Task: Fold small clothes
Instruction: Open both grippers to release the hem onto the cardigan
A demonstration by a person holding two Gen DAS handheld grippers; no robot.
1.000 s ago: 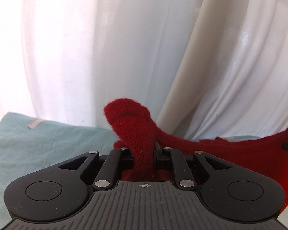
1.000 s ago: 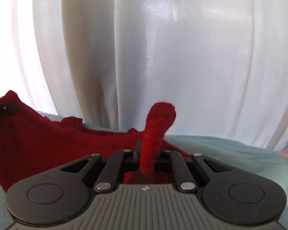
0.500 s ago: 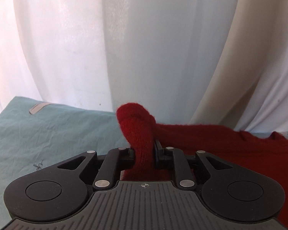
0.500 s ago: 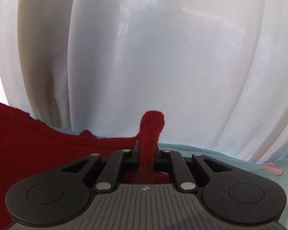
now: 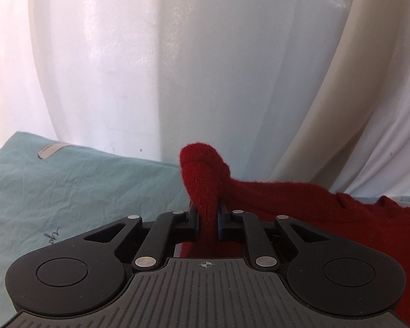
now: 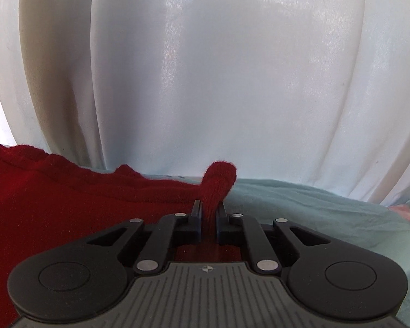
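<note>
Left wrist view: left claw (image 5: 207,216) and right claw (image 6: 207,213) each pinch the red knit garment (image 5: 328,213); we judge it best lowered evenly, edge taut, toward the curtain (image 6: 205,68).

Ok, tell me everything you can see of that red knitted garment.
The red knitted garment looks like soft, fuzzy wool in deep red, with a wavy top edge. It hangs stretched between the two tongs: the left tongs pinch one bunched corner, the right tongs the other, each corner poking up past the fingertips. Teal cloth lies under it and white curtains hang behind.
</note>
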